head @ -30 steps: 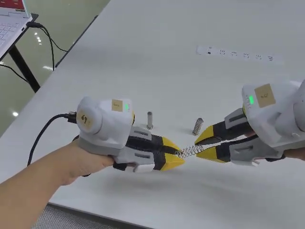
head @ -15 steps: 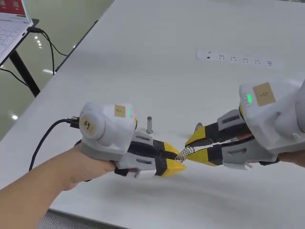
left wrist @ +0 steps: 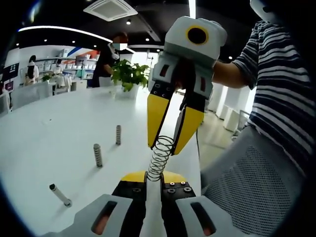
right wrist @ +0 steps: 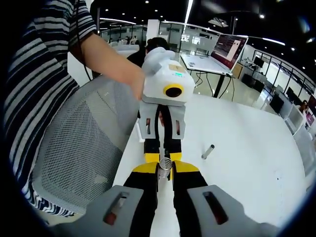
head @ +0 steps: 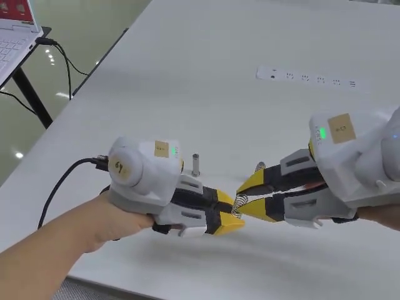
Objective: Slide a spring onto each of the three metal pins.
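The left gripper (head: 232,216) and right gripper (head: 244,196): rounded white housings, black jaws with yellow tips, tan square labels, green indicator lights; black cable (head: 75,164) enters the left housing; person wears a striped shirt (left wrist: 276,84)

Near end of the spring (left wrist: 160,157) hidden inside the left gripper (left wrist: 153,177); laptop (head: 11,36) cropped at the corner.

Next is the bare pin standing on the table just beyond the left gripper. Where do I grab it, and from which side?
Grip the bare pin low on its smooth shaft, with the jaws closing across it. Come in level from the side of the left gripper, which is nearest. The pin stands upright, so a low side grip should leave its top end free.
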Available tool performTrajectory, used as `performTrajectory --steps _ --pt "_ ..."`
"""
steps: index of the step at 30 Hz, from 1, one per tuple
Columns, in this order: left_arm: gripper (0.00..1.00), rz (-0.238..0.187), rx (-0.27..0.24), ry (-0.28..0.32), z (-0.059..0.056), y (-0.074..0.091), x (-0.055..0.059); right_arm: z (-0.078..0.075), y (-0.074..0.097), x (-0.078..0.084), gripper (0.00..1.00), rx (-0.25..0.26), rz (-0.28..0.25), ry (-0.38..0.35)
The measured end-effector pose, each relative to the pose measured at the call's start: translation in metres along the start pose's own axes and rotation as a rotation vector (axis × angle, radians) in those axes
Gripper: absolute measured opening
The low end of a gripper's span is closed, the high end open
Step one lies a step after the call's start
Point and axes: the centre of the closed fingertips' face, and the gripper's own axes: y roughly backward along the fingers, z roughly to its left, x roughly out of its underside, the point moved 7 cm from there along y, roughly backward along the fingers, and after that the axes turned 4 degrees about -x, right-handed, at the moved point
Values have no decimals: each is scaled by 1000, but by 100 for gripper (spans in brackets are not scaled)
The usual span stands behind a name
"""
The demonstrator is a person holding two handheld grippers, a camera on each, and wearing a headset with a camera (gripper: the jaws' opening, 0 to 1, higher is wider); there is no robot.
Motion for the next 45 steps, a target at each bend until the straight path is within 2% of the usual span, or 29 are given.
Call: performTrajectory --steps 14,16,25,28,29,30,34,38,45 --pt "2 14 1 -1 -1 -1 0 2 -2 2 8 14 -48 -47" --pt "2 13 3 1 -1 0 1 3 -3 2 8 19 -73 -72" --pt "3 19 -6 16 0 0 1 2 -3 3 8 29 -73 -62" --pt "6 4 -9 53 1 1 -1 1 -2 3 8 36 -70 -63" --pt "7 3 -12 47 2 1 -1 0 -2 4 8 37 -64 -61" --pt "8 3 -27 26 3 1 -1 0 -2 4 8 41 -59 -54" --pt "17 3 -55 38 7 3 -1 -2 -1 5 8 50 -63 -60" --pt "21 9 -74 52 9 9 0 -3 -2 7 8 56 -63 -67" --pt "28 5 -132 76 17 28 4 -5 -5 12 8 74 -66 -82"
